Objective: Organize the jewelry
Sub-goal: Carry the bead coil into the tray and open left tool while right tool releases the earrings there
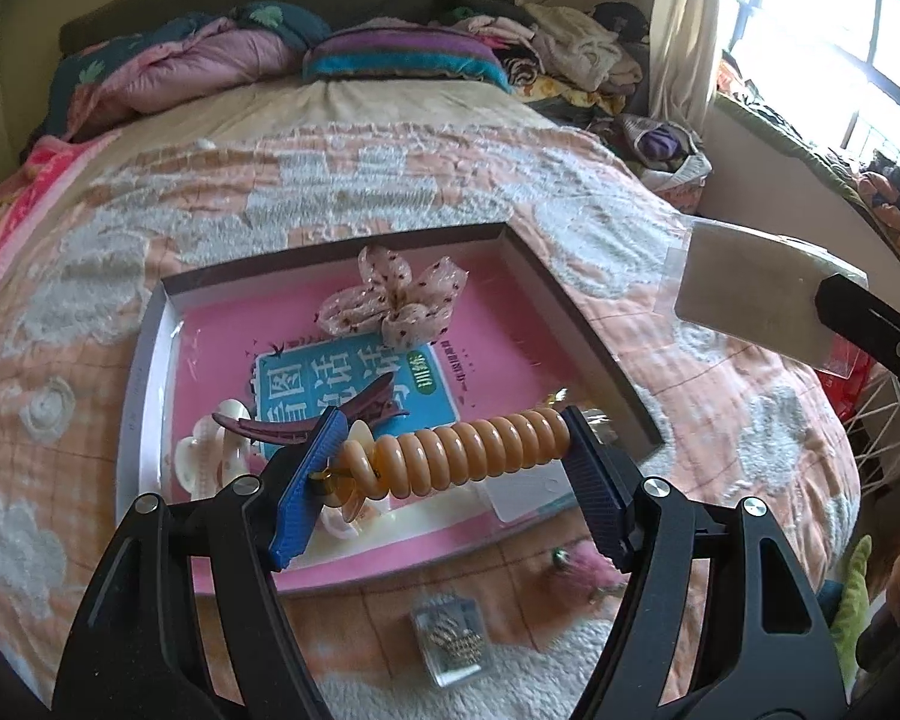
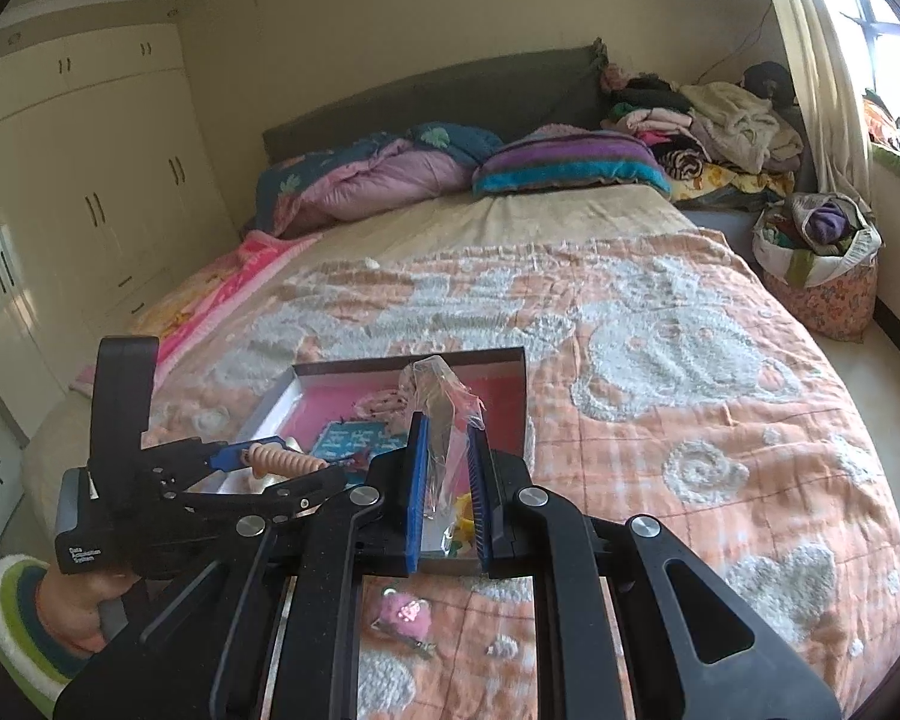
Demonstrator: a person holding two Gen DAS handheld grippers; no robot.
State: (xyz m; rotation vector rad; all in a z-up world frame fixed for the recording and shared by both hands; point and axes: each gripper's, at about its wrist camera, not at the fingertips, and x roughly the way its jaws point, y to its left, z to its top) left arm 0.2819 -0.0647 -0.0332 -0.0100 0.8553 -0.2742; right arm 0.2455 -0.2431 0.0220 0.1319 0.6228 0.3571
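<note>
My left gripper (image 1: 450, 450) is shut on an orange spiral hair tie (image 1: 462, 450), held end to end between its blue pads above the near part of the shallow box (image 1: 576, 306). The box lies on the bed and holds a pink book, a spotted fabric bow (image 1: 393, 300), a dark red hair clip (image 1: 282, 423) and a white claw clip (image 1: 207, 462). My right gripper (image 2: 447, 480) is shut on a clear plastic packet (image 2: 444, 420), held upright over the box's near right corner; the packet also shows in the left wrist view (image 1: 750, 300). The left gripper shows in the right wrist view (image 2: 270, 462).
A small clear bag of metal pieces (image 1: 450, 642) and a pink fluffy charm (image 1: 582, 570) lie on the peach quilt (image 2: 660, 360) in front of the box. Pillows and piled clothes sit at the bed's head. A fabric basket (image 2: 822, 264) stands on the right by the window.
</note>
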